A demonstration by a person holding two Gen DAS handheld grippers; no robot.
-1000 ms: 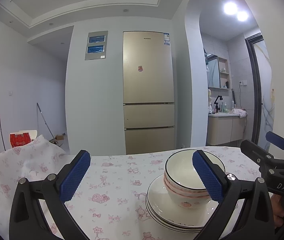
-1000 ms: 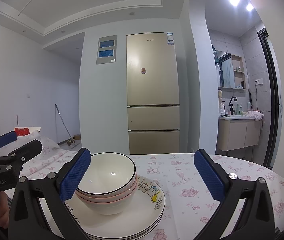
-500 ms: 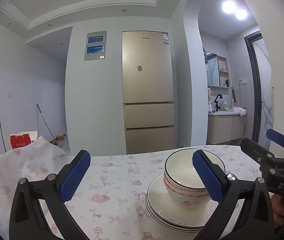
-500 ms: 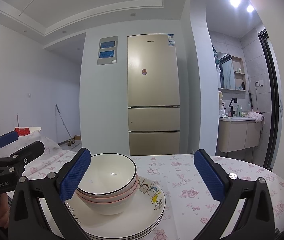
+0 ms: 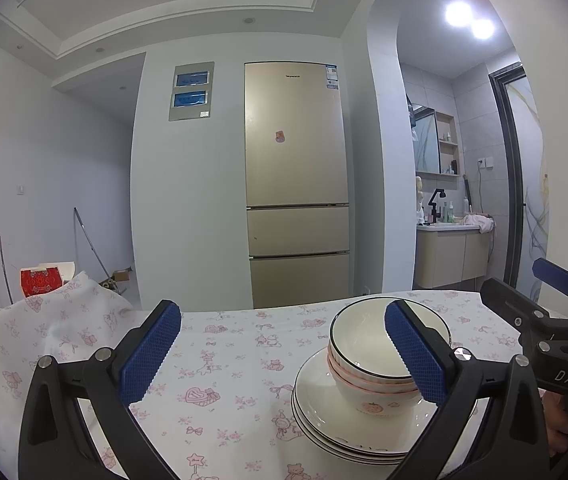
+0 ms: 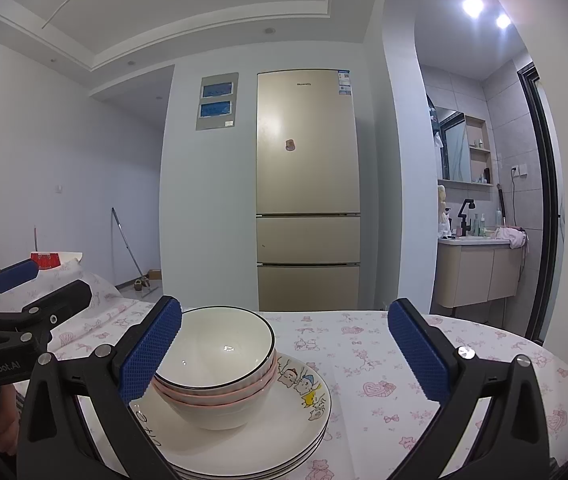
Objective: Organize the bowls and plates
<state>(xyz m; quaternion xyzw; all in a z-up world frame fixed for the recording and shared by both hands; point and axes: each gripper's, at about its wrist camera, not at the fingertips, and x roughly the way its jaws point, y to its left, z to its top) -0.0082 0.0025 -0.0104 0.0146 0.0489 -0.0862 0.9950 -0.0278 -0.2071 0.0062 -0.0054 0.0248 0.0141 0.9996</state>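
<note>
Almost nothing has moved since the earlier frames. The left hand-held gripper [image 5: 284, 354] and right hand-held gripper [image 6: 284, 354] both hover wide open and empty. Between them, the bowls [image 6: 214, 364] sit nested on the stacked plates [image 6: 299, 420], apparently already organized. The desk [image 6: 463, 380] offers open room right of the stack; its edge curves beyond.

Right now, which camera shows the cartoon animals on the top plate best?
The right wrist view: the cartoon animals face it, beside the stacked bowls. In the left wrist view that side of the top plate is hidden behind the bowls, so only small marks show.
</note>
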